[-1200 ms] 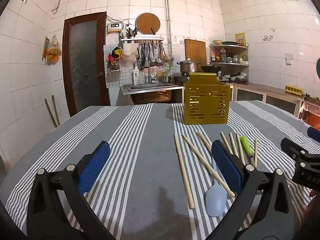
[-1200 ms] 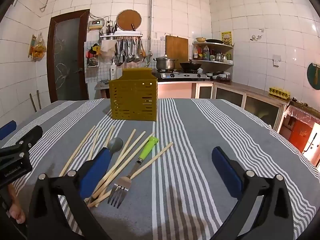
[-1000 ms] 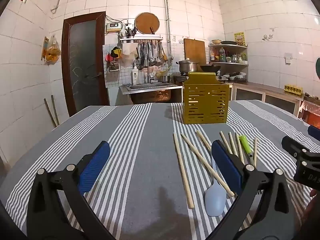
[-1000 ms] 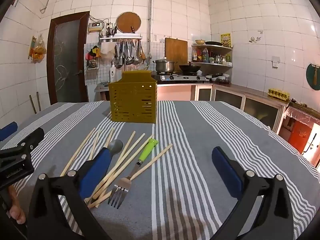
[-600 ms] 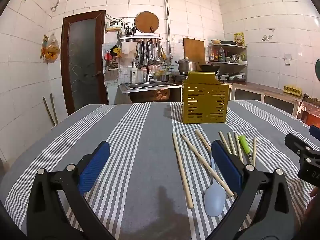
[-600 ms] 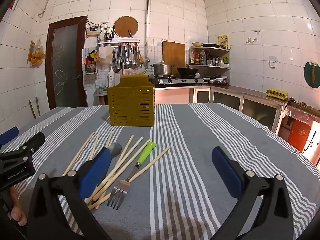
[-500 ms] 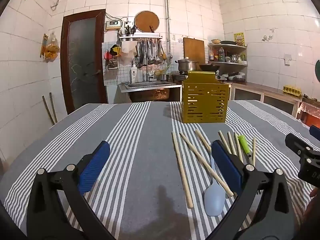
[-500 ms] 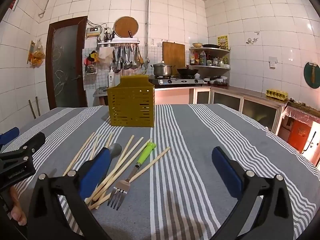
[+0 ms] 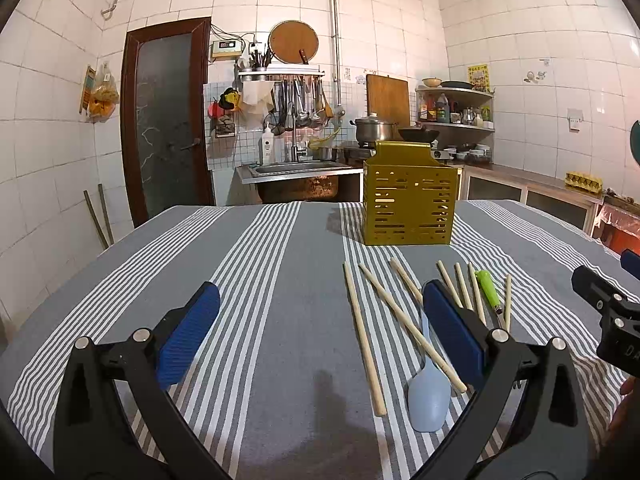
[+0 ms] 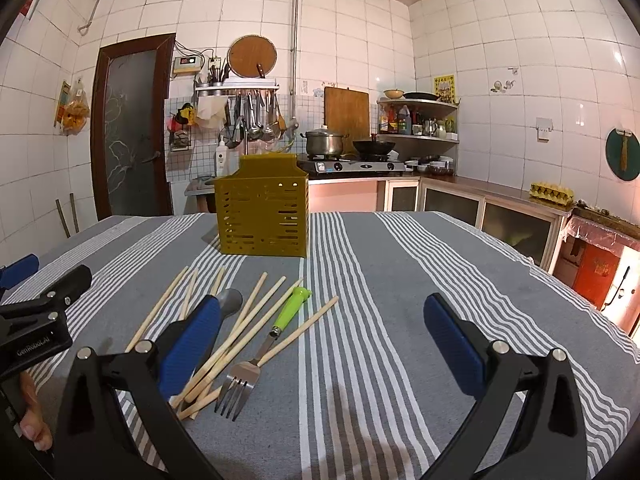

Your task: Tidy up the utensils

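Note:
A yellow slotted utensil holder [image 9: 409,211] [image 10: 262,215] stands upright at the far middle of the striped table. Several wooden chopsticks [image 9: 362,332] [image 10: 256,328] lie loose in front of it. Among them are a pale blue spoon [image 9: 429,394] and a fork with a green handle [image 10: 276,336] [image 9: 489,289]. My left gripper [image 9: 320,336] hovers open left of the pile, its right pad beside the spoon. My right gripper [image 10: 320,340] hovers open right of the pile, its left pad over the chopsticks. Neither holds anything.
The grey striped tablecloth [image 9: 260,280] [image 10: 400,280] covers the whole table. Behind it are a sink [image 9: 296,170], a stove with pots [image 10: 352,160], cabinets [image 10: 500,216] on the right and a dark door [image 9: 168,120]. A person's hand [image 10: 30,420] holds the other gripper.
Both views have tilted up slightly, so the holder and utensils sit a little lower in frame. Both grippers stay open and the utensils have not moved.

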The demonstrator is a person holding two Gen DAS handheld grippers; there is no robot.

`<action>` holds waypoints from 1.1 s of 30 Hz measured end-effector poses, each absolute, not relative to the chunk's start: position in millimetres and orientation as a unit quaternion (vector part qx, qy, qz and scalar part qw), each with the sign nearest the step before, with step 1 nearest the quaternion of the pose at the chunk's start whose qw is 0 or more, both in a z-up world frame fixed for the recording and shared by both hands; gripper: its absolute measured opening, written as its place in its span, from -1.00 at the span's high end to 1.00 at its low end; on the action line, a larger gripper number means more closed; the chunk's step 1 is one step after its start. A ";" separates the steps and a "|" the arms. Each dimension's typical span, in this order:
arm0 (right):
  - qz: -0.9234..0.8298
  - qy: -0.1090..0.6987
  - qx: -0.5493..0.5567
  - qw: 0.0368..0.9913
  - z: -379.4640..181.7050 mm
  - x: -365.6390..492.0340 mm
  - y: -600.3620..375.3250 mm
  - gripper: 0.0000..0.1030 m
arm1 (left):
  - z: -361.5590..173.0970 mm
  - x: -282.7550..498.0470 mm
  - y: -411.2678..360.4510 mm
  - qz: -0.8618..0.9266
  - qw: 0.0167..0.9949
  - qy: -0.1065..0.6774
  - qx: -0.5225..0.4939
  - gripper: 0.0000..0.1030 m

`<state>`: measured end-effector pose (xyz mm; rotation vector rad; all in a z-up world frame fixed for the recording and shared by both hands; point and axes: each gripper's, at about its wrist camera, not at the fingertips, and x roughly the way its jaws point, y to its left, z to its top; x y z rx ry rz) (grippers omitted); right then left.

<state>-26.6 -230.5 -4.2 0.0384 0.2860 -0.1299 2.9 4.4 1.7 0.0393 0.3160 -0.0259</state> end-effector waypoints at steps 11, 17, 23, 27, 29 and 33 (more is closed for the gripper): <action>-0.068 0.139 0.018 0.988 -8.0 -26.3 -229.0 -0.93 | 1.9 2.8 4.0 -0.013 0.987 0.157 0.020 -0.90; -0.068 0.139 0.018 0.988 -8.8 -26.5 -228.1 -0.93 | 1.7 2.6 3.8 -0.013 0.987 0.157 0.020 -0.90; -0.070 0.136 0.017 0.988 -9.1 -26.9 -227.8 -0.93 | 2.2 2.5 4.0 -0.013 0.987 0.156 0.021 -0.90; -0.071 0.135 0.017 0.988 -9.7 -26.1 -228.2 -0.93 | 2.5 2.2 3.9 -0.013 0.988 0.156 0.021 -0.90; -0.072 0.135 0.017 0.988 -10.2 -25.3 -228.4 -0.93 | 2.9 2.0 3.8 -0.014 0.988 0.155 0.021 -0.90; -0.076 0.136 0.013 0.988 -11.3 -23.7 -227.1 -0.93 | 4.5 1.1 4.4 -0.015 0.988 0.154 0.020 -0.90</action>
